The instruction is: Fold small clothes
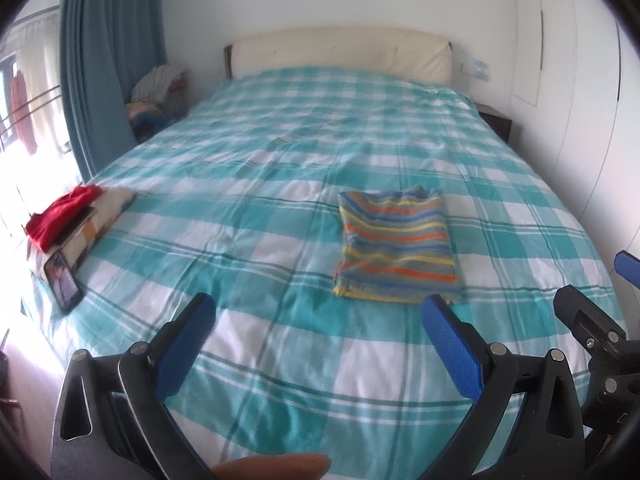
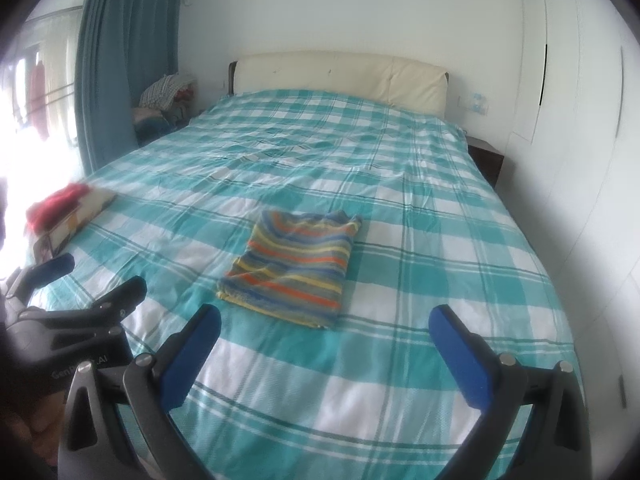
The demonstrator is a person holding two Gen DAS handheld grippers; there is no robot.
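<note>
Left wrist | left claw (image 1: 320, 320) wide open, empty | right claw (image 2: 324, 330) likewise | striped garment (image 1: 394, 242) folded on bed (image 1: 280, 160)

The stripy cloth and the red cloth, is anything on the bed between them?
No. Between the striped cloth and the red cloth lies only bare checked bedspread; the left wrist view shows it best.
</note>
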